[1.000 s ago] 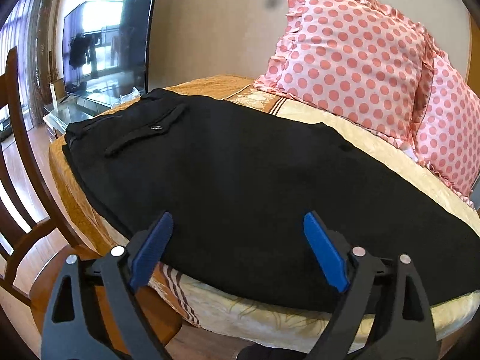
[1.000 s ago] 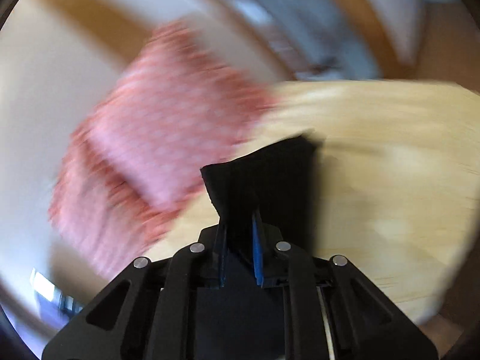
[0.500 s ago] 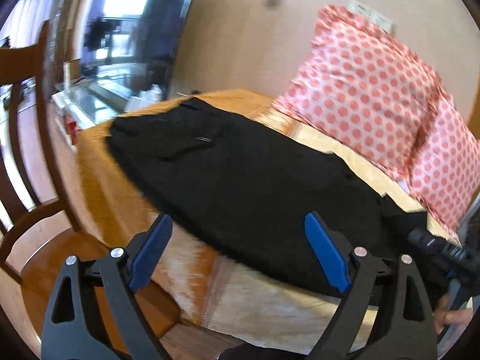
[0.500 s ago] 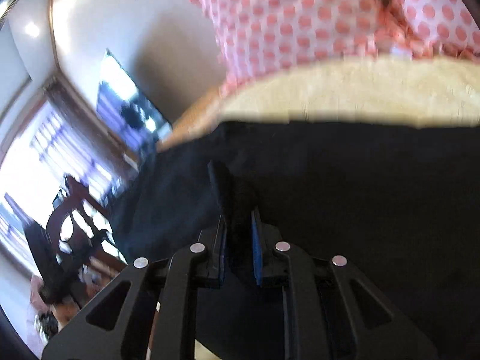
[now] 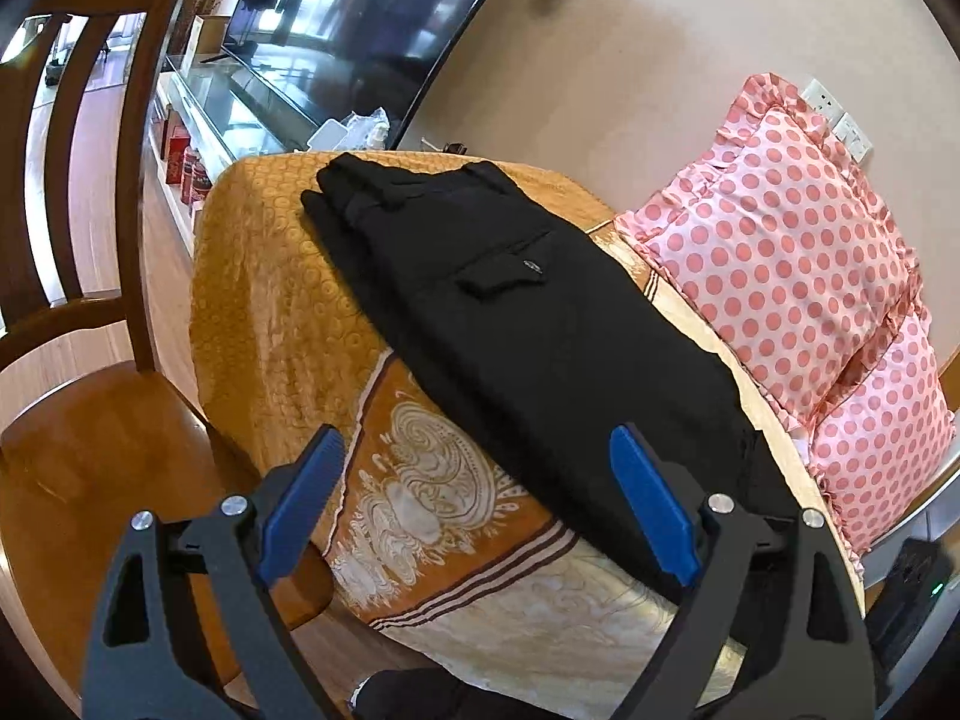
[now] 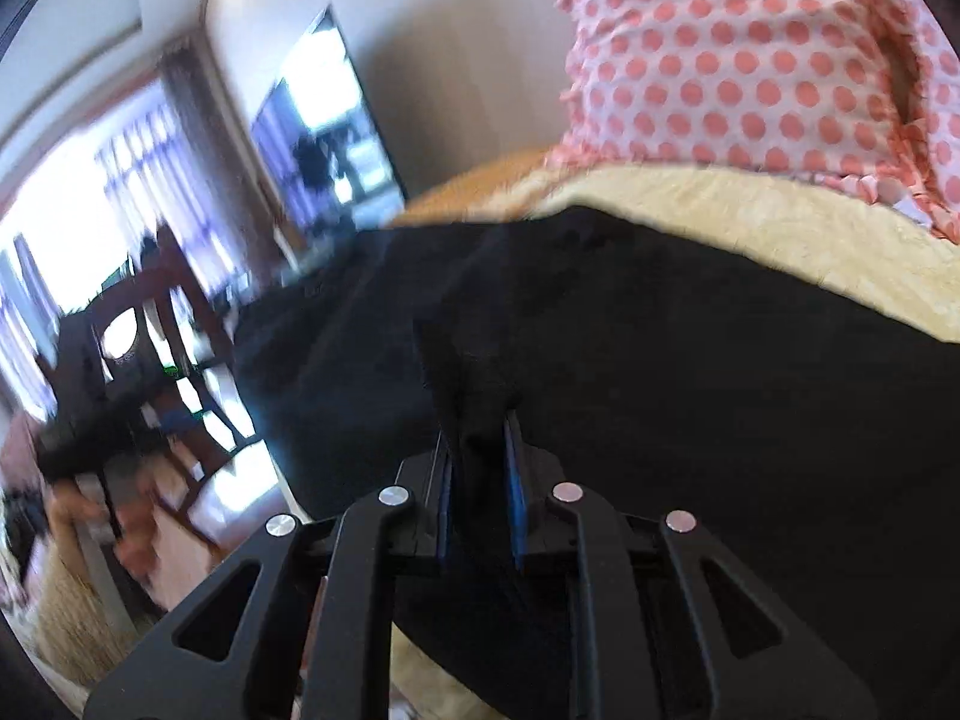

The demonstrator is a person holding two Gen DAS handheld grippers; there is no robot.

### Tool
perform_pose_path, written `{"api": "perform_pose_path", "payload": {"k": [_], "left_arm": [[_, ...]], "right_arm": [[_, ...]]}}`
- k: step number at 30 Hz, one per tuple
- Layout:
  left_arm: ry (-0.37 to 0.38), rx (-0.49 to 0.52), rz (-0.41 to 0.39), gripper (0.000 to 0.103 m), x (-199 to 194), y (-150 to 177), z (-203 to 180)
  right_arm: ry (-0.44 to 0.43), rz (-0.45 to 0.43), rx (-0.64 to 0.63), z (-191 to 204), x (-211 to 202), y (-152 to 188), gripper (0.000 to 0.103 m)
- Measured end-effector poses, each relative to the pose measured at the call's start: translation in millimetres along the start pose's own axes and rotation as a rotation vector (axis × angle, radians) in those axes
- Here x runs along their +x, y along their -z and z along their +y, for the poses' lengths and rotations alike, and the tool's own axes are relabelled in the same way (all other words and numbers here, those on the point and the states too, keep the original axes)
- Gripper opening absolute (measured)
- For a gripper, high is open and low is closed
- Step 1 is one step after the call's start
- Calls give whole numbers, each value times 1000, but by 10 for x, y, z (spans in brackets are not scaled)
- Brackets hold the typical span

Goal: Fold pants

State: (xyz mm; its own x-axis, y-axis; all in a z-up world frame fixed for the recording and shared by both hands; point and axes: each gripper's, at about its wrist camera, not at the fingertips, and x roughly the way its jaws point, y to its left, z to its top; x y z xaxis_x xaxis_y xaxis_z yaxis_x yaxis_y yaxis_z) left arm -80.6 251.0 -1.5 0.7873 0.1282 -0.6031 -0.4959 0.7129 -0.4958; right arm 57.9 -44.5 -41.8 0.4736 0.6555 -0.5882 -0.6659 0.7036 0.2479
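I am pinching the pants' near end in my right gripper, my left gripper hanging wide open and empty, folding barely begun.

Left gripper is wide open, blue pads spread far apart with nothing between them. It hangs just off the near edge, angled down and forward, not touching anything. Right gripper is the opposite: jaws squeezed nearly together, blue pads pinching a bunched-up fold of the black pants right between the tips. That view is a bit motion-blurred on the left side, but the clamp itself reads clearly.
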Motion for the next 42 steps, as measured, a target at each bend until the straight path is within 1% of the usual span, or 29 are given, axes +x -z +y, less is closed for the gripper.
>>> {"api": "perform_pose_path", "payload": {"k": [1,2,3,4,5,6,8,9,10,13,19,22,24,26,28,29,31,33,35,37,41,42], "left_arm": [[7,-1,2,90,8,-15,-3],[9,1,4,90,15,-29,-9],[9,5,4,90,20,-41,-18],[9,10,4,90,23,-50,-23],[9,14,5,90,33,-70,-34],[12,15,6,90,43,-85,-41],[19,7,12,90,71,-114,-44],[21,4,17,90,87,-124,-45],[19,0,23,90,105,-134,-43],[15,-4,39,90,164,-173,-49],[3,-41,69,90,296,-312,-20],[18,-67,101,90,368,-344,2],[27,-75,117,90,411,-347,-17],[6,-69,120,91,425,-343,-60],[4,-75,124,91,412,-345,-88],[14,-82,120,91,378,-350,-106],[51,-63,97,91,311,-383,-172],[54,-46,90,91,310,-429,-215],[58,-68,108,91,369,-468,-192],[49,-104,111,91,434,-512,-131],[-2,-163,61,91,507,-680,8],[-15,-178,48,88,532,-735,51]], "right_arm": [[14,15,-22,25,24,41,20],[10,4,-48,62,1,66,33],[-1,8,-72,180,-28,102,47],[-13,13,-94,225,-56,109,53],[-21,18,-111,266,-85,104,55],[-28,15,-116,266,-106,95,55],[-49,-19,-105,257,-165,66,55],[-43,-29,-92,224,-154,48,55],[-15,15,-81,190,-63,52,56],[8,24,-125,272,3,92,57],[-51,19,-55,160,17,80,58],[-51,16,-58,176,-8,103,59],[-57,14,-59,176,-7,103,63],[-62,13,-63,180,-3,100,65],[-60,11,-74,190,4,107,67],[-61,7,-78,196,1,109,67],[-62,3,-84,198,2,112,68],[-67,0,-80,192,2,110,68],[-68,-2,-80,191,1,112,68],[-69,-3,-83,190,0,116,68],[-70,-7,-84,188,1,122,68],[-70,-8,-84,190,1,125,68]]}}
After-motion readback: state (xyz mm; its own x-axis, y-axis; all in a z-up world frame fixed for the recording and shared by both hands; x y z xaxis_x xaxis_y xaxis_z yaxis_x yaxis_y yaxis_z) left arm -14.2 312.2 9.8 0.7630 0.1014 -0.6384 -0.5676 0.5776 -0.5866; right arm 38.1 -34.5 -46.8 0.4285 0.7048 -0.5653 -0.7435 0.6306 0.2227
